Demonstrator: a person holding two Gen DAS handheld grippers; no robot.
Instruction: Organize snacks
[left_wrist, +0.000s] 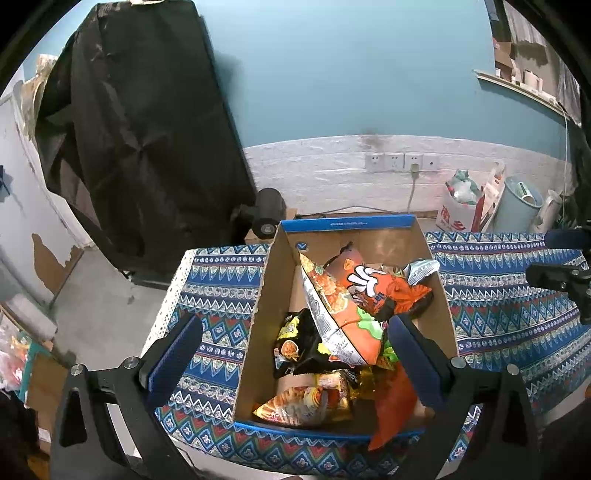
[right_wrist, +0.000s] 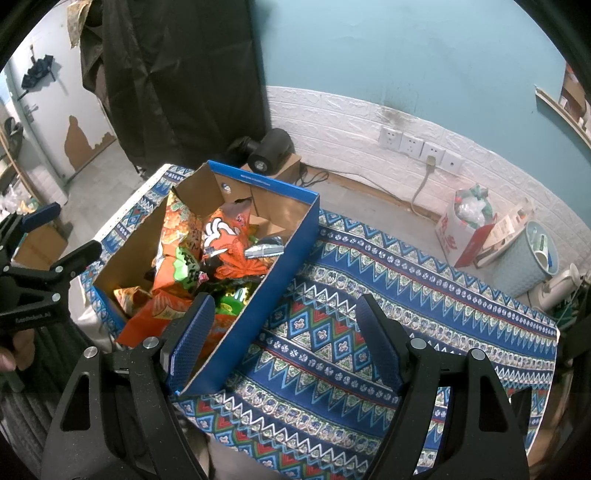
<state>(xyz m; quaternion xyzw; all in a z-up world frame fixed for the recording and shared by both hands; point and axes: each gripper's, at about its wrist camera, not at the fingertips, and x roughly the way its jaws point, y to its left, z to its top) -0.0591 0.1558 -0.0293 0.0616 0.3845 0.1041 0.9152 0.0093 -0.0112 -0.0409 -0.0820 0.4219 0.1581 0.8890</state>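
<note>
A cardboard box with blue outer walls (left_wrist: 258, 295) (right_wrist: 266, 291) stands on a patterned blue tablecloth (left_wrist: 498, 306) (right_wrist: 369, 295). It holds several snack bags: a large orange bag (left_wrist: 354, 295) (right_wrist: 225, 240), a black and yellow bag (left_wrist: 295, 343), a silver wrapper (left_wrist: 421, 269) (right_wrist: 264, 249) and a green bag (right_wrist: 188, 266). My left gripper (left_wrist: 291, 350) is open above the box's near left part, holding nothing. My right gripper (right_wrist: 284, 332) is open over the cloth beside the box's right wall, holding nothing. The left gripper also shows in the right wrist view (right_wrist: 55, 236).
A black cloth-covered frame (left_wrist: 140, 129) stands behind the table at left. A black cylindrical device (left_wrist: 267, 210) (right_wrist: 267, 149) sits behind the box. A white bag (right_wrist: 465, 221), a light blue bin (right_wrist: 532, 254) and wall sockets (right_wrist: 421, 147) lie at the right.
</note>
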